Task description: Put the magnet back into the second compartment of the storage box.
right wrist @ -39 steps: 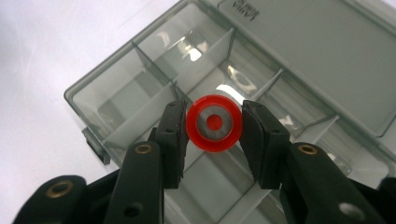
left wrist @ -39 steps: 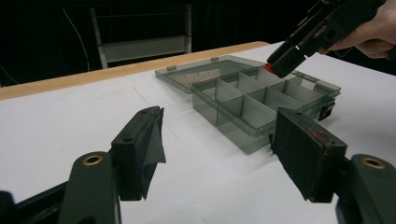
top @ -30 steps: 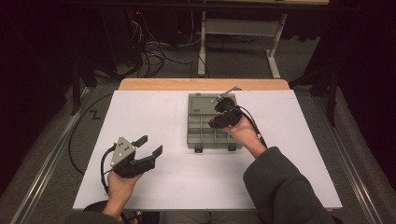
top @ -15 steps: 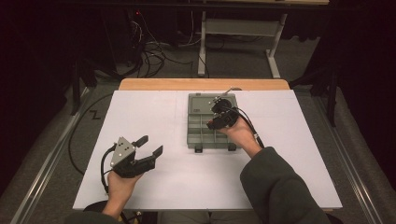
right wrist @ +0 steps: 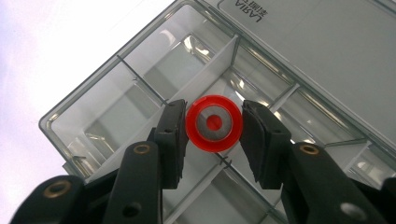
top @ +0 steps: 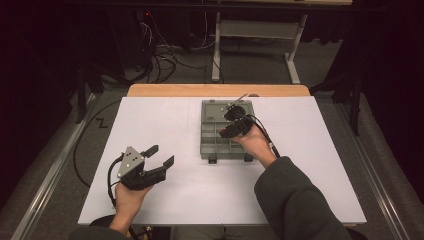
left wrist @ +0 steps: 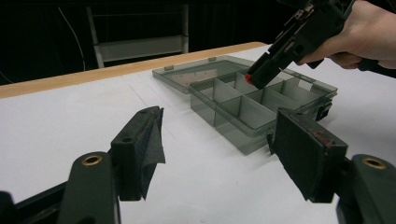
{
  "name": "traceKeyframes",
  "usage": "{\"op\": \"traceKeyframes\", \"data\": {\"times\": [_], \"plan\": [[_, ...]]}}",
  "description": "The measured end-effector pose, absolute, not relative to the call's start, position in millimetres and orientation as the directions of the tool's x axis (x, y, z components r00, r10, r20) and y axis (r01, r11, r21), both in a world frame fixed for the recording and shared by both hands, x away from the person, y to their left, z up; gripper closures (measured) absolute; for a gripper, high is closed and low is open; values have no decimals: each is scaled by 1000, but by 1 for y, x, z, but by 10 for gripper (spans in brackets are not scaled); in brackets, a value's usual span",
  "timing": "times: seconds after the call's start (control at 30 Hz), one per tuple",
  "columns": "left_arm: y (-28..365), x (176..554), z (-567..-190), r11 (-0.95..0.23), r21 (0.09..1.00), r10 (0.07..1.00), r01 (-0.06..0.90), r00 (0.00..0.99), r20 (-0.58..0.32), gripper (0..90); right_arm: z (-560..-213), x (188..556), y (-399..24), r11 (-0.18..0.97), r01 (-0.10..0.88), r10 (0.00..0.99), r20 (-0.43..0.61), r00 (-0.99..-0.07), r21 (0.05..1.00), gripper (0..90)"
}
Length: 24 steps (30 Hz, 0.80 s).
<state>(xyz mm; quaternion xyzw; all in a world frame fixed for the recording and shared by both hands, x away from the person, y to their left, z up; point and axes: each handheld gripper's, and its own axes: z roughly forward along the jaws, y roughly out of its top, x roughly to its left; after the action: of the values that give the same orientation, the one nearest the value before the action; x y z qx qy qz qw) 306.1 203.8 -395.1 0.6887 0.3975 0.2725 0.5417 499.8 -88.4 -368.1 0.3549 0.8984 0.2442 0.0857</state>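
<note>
A small red round cap with a grey centre (right wrist: pixel 214 122) sits between the pads of my right gripper (right wrist: pixel 214 112), which is shut on it. The gripper hangs over the compartments of an open grey see-through organizer box (right wrist: pixel 140 88), pointing down into its middle. From above, the right gripper (top: pixel 229 125) is over the box (top: pixel 215 145), whose lid (top: pixel 215 109) lies flat behind it. My left gripper (top: pixel 161 155) rests at the near left of the white table, open and holding nothing. In its own view, the left gripper (left wrist: pixel 215 135) faces the box (left wrist: pixel 243 112) and the red cap (left wrist: pixel 249 79).
The box's compartments look empty. A white board (top: pixel 165 125) covers the table, with a wooden strip (top: pixel 165 90) along the far edge. A metal frame and cables stand on the floor behind the table. A dark sleeve (top: pixel 295 200) reaches in from the near right.
The right gripper has shifted slightly to the left over the box, still holding the red cap. The left gripper has stayed where it was.
</note>
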Motion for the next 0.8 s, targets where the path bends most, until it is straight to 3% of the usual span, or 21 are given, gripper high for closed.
{"op": "traceKeyframes", "data": {"times": [0.8], "plan": [[204,306,-395,-104,962,844,254,534,-50,330,-356,489,-106,611,570,672,20,-741,549,640]]}}
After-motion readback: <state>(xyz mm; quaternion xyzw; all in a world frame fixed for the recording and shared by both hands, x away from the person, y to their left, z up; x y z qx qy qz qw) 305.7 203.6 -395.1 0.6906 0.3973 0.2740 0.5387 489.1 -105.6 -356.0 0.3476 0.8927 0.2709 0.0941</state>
